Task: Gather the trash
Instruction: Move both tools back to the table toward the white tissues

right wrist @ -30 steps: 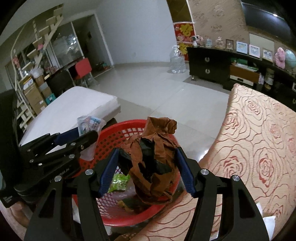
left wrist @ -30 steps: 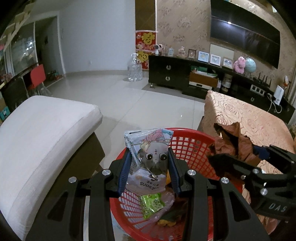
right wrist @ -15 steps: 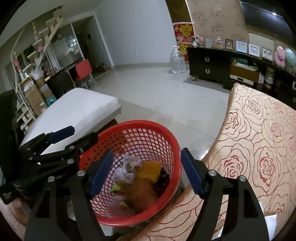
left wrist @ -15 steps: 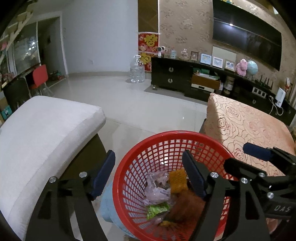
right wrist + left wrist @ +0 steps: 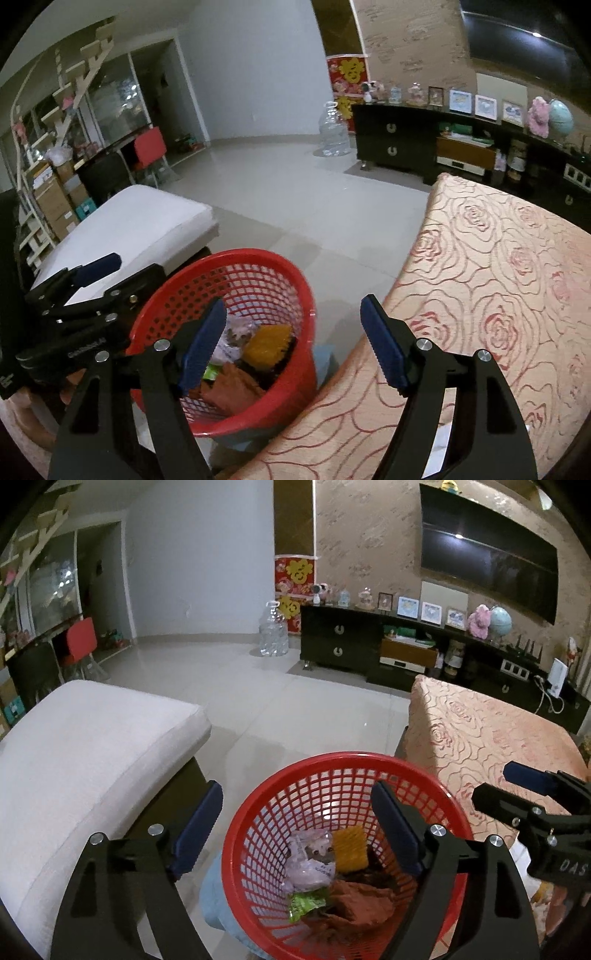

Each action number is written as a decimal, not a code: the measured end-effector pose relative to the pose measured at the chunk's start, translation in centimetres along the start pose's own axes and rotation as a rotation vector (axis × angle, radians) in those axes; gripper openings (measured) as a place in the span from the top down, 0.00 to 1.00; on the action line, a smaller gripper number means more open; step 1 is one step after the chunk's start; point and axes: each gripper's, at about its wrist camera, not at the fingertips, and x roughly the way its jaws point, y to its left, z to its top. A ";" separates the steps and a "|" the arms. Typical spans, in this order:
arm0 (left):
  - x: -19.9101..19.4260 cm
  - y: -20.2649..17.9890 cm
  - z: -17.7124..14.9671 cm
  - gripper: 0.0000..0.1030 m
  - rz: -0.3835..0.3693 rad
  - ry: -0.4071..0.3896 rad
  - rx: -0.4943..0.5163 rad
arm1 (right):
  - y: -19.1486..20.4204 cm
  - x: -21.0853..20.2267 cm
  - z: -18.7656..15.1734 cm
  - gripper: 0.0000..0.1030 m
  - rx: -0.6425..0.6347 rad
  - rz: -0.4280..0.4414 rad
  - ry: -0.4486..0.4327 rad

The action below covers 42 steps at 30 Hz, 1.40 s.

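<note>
A red mesh basket (image 5: 343, 764) sits on the floor between a white cushion and a rose-patterned surface; it also shows in the right wrist view (image 5: 236, 258). Inside lie a clear snack wrapper (image 5: 306, 860), a yellow piece (image 5: 349, 851), a green wrapper (image 5: 306, 904) and a crumpled brown wrapper (image 5: 362, 901). My left gripper (image 5: 295, 827) is open and empty above the basket's left rim. My right gripper (image 5: 293, 343) is open and empty over the basket's right edge.
A white cushioned seat (image 5: 81, 746) is to the left. A rose-patterned cloth surface (image 5: 498, 295) is to the right. A black TV cabinet (image 5: 406, 657) and a water jug (image 5: 273, 631) stand across the tiled floor (image 5: 277, 701).
Both grippers opened and dropped their trash into the basket: the left let go of the cat-print wrapper, the right the brown wrapper. Both have since drawn back slightly.
</note>
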 end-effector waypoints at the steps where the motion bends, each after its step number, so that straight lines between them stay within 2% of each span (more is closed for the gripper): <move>1: -0.1 -0.2 0.0 0.22 -0.006 -0.005 0.003 | -0.4 -0.4 0.0 0.30 0.005 -0.010 -0.007; 16: -1.8 -3.9 0.0 0.21 -0.109 -0.044 0.075 | -7.0 -5.6 -1.6 0.28 0.106 -0.133 -0.044; 23: -2.5 -7.3 -0.4 0.21 -0.193 -0.053 0.140 | -10.1 -8.9 -3.2 0.28 0.139 -0.208 -0.057; 34: -2.2 -14.2 -2.5 0.21 -0.356 0.002 0.277 | -15.2 -13.9 -8.5 0.22 0.276 -0.320 -0.055; 37: -1.2 -16.7 -3.9 0.21 -0.406 0.059 0.328 | -16.3 -14.6 -9.7 0.22 0.304 -0.331 -0.050; 42: 0.2 -20.5 -6.2 0.21 -0.437 0.130 0.437 | -17.5 -15.0 -10.6 0.22 0.323 -0.332 -0.041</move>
